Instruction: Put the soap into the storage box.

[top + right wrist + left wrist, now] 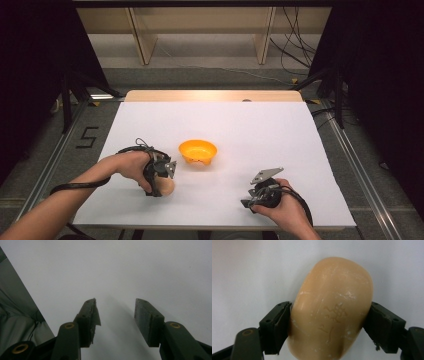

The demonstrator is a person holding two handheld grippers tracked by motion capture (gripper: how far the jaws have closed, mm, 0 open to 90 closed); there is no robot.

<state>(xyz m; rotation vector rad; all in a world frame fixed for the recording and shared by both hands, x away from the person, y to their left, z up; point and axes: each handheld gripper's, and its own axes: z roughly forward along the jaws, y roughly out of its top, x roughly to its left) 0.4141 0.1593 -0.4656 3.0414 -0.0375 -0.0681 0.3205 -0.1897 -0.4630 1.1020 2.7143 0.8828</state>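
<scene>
Now the left claw is clenched around a tan bar of soap lying on the white counter just short of the orange bowl, the right claw rests released, and next comes, likely, a steady lift toward that bowl.

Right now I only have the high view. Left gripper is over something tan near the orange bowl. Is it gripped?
Observer: Yes. In the left gripper view both pads press the sides of a tan soap bar.
Operator: Is the bar lifted?
Observer: Cannot tell; the white table cover lies right behind it.
Operator: Anything in the right gripper?
Observer: No. The right gripper stands open, with bare white cover between its jaws.
</scene>
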